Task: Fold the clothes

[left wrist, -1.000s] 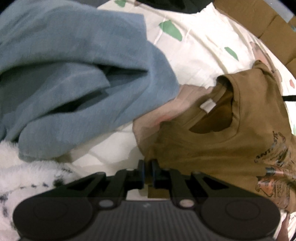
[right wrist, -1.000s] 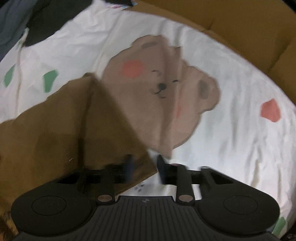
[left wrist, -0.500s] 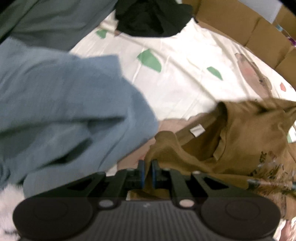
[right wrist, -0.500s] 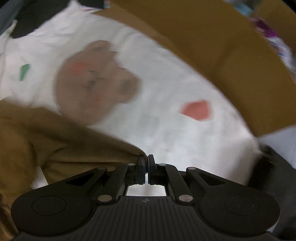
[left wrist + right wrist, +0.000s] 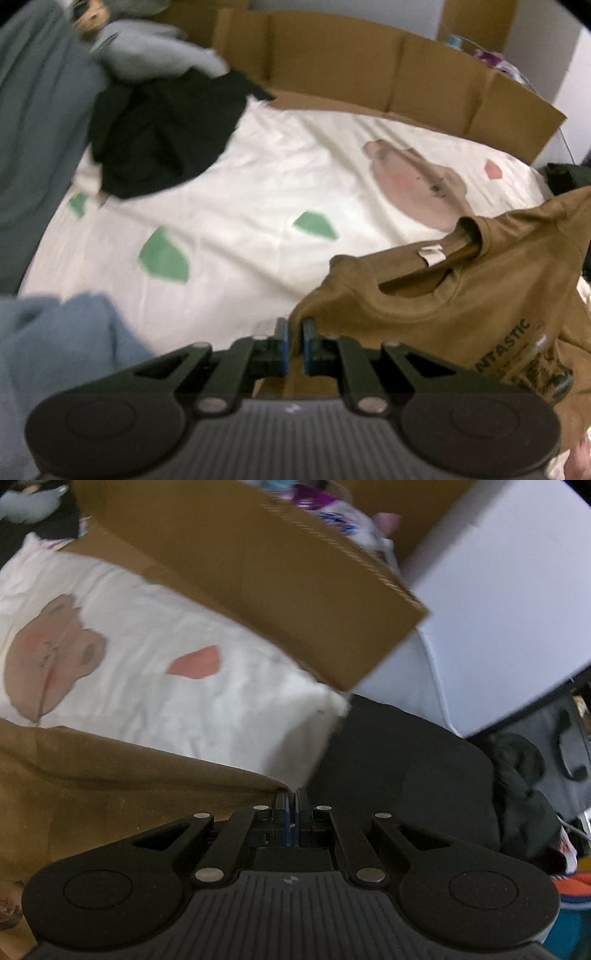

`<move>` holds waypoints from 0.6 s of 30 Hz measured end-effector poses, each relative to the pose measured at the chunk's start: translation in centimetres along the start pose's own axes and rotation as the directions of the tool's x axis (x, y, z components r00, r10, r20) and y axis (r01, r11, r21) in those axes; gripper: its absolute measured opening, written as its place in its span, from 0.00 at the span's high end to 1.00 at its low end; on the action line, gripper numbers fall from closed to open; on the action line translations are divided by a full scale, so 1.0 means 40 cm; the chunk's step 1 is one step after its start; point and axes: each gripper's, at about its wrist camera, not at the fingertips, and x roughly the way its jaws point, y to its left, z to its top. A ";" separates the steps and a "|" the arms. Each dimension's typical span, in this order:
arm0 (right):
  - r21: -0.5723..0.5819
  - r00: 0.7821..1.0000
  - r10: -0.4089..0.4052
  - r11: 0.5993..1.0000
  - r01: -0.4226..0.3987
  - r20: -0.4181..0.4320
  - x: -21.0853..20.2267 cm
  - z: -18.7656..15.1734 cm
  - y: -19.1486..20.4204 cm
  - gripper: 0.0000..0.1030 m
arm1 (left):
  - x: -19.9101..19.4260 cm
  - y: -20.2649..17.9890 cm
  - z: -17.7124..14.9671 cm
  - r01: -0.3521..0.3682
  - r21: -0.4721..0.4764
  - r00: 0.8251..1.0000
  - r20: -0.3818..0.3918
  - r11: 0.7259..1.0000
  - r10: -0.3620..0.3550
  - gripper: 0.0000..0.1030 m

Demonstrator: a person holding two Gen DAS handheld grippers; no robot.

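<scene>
Left tongs (image 5: 294,334) clenched on a shoulder edge of the brown T-shirt (image 5: 480,295), whose neck opening and white label (image 5: 430,255) lie just right of and beyond the tips. Right tongs (image 5: 291,801) pressed fully together on another edge of the same T-shirt (image 5: 110,775), the fabric stretching away to their left. The shirt hangs between the two tongs above the bed sheet (image 5: 258,184), white with a bear print (image 5: 417,188). Beyond the left tongs, far left: a black garment (image 5: 162,136); near left: blue-grey cloth (image 5: 55,339). Cardboard panels (image 5: 369,70) border the far side.
</scene>
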 end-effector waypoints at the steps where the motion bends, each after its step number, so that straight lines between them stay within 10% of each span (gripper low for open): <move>1: 0.007 1.000 -0.010 1.000 0.010 0.003 0.000 0.000 -0.013 1.00 | 0.008 -0.010 0.013 -0.002 0.007 1.000 0.006 1.000 0.002 0.93; 18: 0.004 0.991 -0.100 0.995 0.100 0.091 0.106 0.227 -0.057 1.00 | 0.112 -0.006 0.232 -0.051 0.043 0.990 0.130 0.998 0.045 0.93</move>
